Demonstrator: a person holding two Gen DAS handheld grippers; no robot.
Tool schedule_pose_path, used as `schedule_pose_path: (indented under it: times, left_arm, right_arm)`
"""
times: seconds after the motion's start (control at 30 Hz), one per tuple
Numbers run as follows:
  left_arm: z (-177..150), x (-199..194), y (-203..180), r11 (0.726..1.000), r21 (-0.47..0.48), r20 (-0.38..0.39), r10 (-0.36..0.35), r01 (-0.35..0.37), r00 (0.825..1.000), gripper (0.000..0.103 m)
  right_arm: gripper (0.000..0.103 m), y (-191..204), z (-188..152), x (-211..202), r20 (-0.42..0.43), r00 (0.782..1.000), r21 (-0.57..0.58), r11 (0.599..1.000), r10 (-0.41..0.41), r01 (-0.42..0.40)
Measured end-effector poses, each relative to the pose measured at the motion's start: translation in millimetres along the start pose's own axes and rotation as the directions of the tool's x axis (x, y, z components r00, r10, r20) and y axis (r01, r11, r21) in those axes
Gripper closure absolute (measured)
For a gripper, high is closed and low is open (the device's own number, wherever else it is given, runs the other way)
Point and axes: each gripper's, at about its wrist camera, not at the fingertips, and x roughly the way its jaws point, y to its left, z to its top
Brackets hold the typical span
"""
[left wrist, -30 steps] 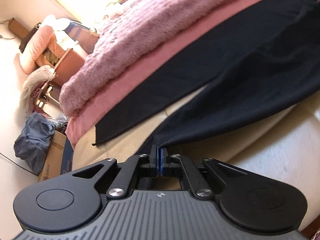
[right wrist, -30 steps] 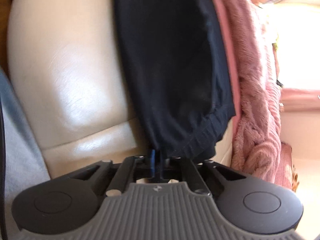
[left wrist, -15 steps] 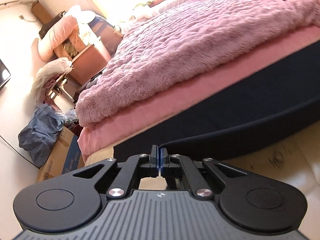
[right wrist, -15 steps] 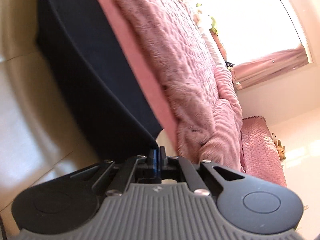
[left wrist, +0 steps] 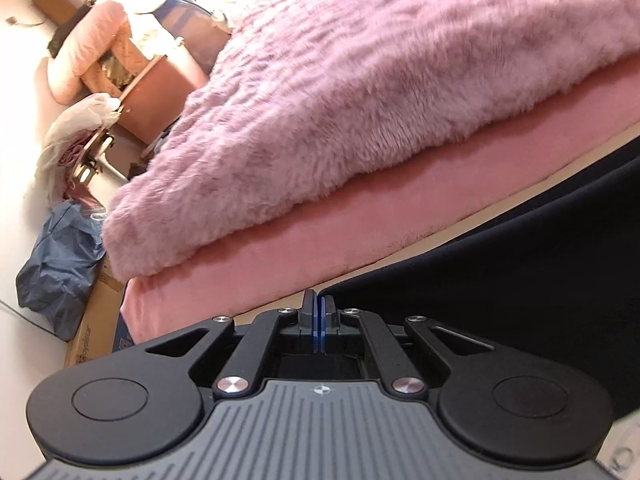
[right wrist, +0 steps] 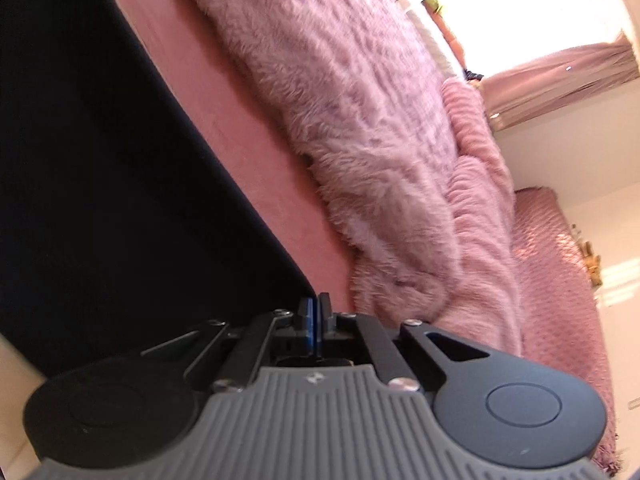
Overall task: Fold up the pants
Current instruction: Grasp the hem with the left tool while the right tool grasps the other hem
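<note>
Left wrist, 1 pants (left wrist: 520, 264), 2 clamped tools (left wrist: 318, 304) (right wrist: 314, 306)

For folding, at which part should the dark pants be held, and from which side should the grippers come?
Probably at the thin edges, as now. The left gripper is shut on a corner of the pants, and the right gripper is shut on another corner. Each comes from the outer side, along the cloth, so its flat edge slips between the pads.
</note>
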Motion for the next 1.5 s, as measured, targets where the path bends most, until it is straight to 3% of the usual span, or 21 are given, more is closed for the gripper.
schedule_pose_path:
  times: [0.27,0.43,0.53,0.67,0.9,1.1,1.27,1.33,1.37,1.4,1.5]
  left_arm:
    - [0,38,-18,1.000,0.019,-0.030,-0.003,0.004,1.000,0.102]
    - [-11,53,-29,1.000,0.011,-0.050,-0.010,0.010,0.999,0.102]
    - [-18,42,-28,1.000,-0.019,-0.004,0.005,-0.005,1.000,0.102]
    - [-22,18,-22,0.998,-0.060,0.066,0.034,-0.030,0.997,0.102]
    - [-10,-7,-14,0.994,-0.089,0.116,0.066,-0.056,0.991,0.102]
    - [-1,31,-24,0.998,-0.046,0.053,0.052,-0.049,0.997,0.102]
    - [-6,48,-31,0.998,-0.042,0.012,0.043,-0.042,0.999,0.102]
    - [-9,50,-32,0.998,-0.046,0.009,0.039,-0.038,0.999,0.102]
    - [-10,49,-32,0.998,-0.048,0.016,0.038,-0.038,0.999,0.103]
    - [-11,48,-32,0.998,-0.047,0.020,0.039,-0.038,0.999,0.103]
    - [-10,49,-28,0.998,-0.066,0.022,0.024,-0.022,0.999,0.103]
  right_arm:
    - [0.103,10,11,69,-0.052,0.997,0.051,0.997,0.065,-0.063]
    - [0.103,18,12,82,-0.053,0.996,0.086,0.994,0.079,-0.074]
    - [0.103,23,9,80,-0.041,0.998,0.099,0.994,0.052,-0.048]
    - [0.103,23,3,54,0.013,0.999,0.138,0.990,-0.044,0.042]
    - [0.103,29,1,20,0.080,0.980,0.089,0.981,-0.181,0.174]
    - [0.103,30,12,62,0.028,0.994,0.088,0.991,-0.102,0.099]
    - [0.103,41,14,86,0.021,0.992,0.106,0.987,-0.126,0.123]
    - [0.090,45,13,87,0.020,0.989,0.115,0.983,-0.150,0.146]
    - [0.068,46,10,84,0.030,0.987,0.131,0.979,-0.161,0.155]
    - [0.059,44,9,79,0.042,0.984,0.153,0.974,-0.174,0.166]
    - [0.061,27,-7,59,0.059,0.987,0.278,0.952,-0.146,0.124]
